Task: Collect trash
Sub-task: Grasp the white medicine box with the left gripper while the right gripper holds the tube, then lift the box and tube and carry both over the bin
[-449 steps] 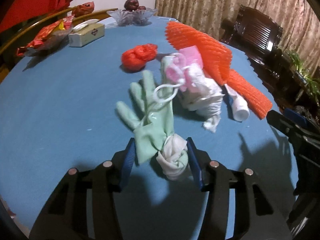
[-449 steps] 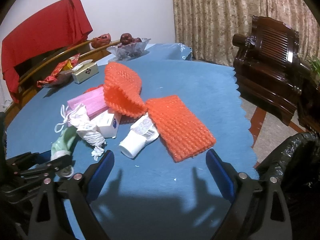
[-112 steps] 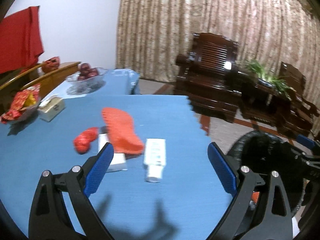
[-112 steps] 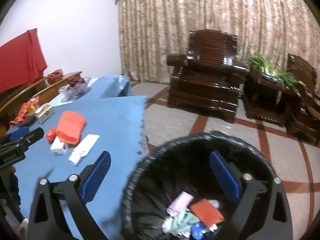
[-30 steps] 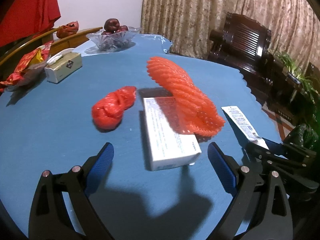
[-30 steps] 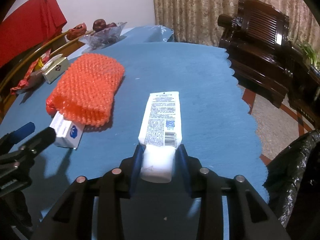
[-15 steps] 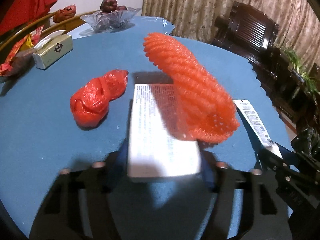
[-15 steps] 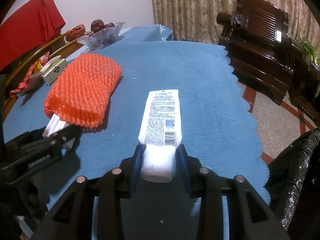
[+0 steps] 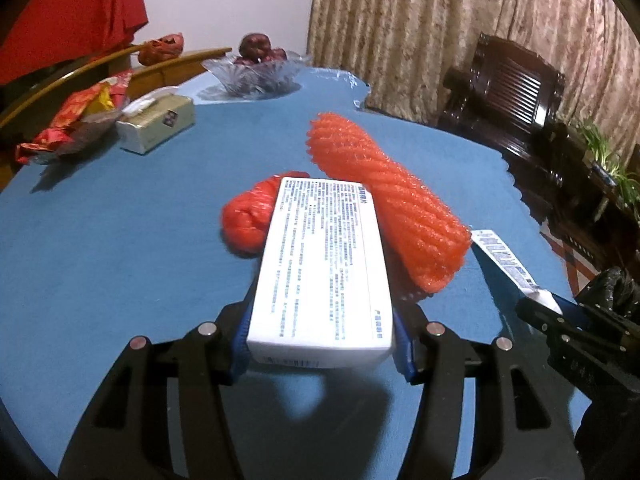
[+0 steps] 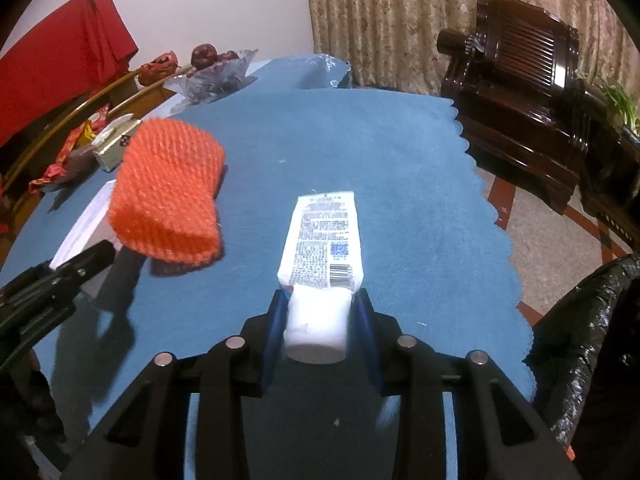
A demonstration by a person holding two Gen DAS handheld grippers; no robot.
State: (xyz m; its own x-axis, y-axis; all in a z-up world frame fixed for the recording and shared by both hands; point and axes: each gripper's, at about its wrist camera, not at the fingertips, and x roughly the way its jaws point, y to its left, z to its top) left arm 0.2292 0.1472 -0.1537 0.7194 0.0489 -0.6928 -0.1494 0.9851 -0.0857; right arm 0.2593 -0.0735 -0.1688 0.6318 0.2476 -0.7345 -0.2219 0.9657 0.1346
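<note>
The blue tabletop (image 9: 120, 240) is seen in both views. Only the right wrist view shows the black trash bag (image 10: 592, 320); only the left shows the red bag ball (image 9: 248, 216) well. The white box (image 9: 324, 264), with print too small to read, is pinched by the left hand-held gripper (image 9: 320, 344), whose jaws have just closed on it. The white tube (image 10: 320, 320) is pinched by the right hand-held gripper (image 10: 320, 340).

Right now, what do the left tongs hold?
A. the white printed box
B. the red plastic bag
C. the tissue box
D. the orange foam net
A: the left tongs are closed on the white printed box, its near end between the blue pads.
</note>
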